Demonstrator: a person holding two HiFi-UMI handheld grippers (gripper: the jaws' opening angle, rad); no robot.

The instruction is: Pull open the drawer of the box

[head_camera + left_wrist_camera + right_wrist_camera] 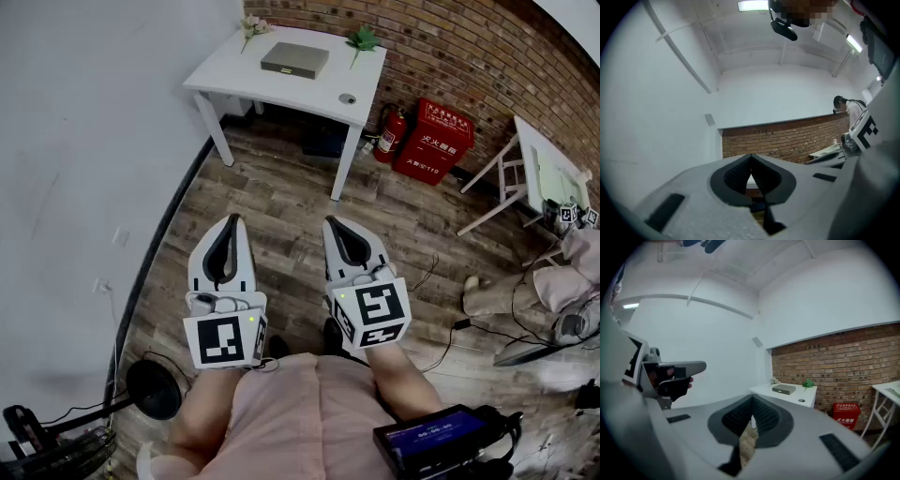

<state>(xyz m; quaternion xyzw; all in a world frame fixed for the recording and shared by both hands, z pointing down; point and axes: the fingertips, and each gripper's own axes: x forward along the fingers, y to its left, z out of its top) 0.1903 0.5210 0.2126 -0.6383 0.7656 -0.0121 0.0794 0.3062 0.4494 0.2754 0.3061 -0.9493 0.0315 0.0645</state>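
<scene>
Head view: both grippers were held out side by side at lower centre, above the wood floor point(281, 202). Left gripper point(232, 221) had its jaws together, with nothing between them. Right gripper point(331, 225) was the same, jaws together and empty. Both were well apart from the box.

Box point(294, 59) was a flat grey case lying on the white table point(234, 75) at upper centre, against the brick wall point(450, 56). It was too small to tell the drawer's state, and nothing of its contents showed. On the table around it were pale flowers point(253, 26) at the upper left, a green plant point(362, 39) at the upper right, and a small round item point(348, 98) near the front right corner.

A red cabinet point(431, 141) stood on the floor right of the table, lid closed, contents not visible. An extinguisher point(390, 131) stood just beside it on its left.

Right gripper view: the pads met at centre frame point(752, 399) with only floor visible below them. The box point(783, 389) sat on the table point(806, 395) right of centre, well beyond the jaws, with the red cabinet point(846, 413) at lower right.

Left gripper view: the pads met point(751, 158), closed on nothing, and white wall and brick filled the background.
</scene>
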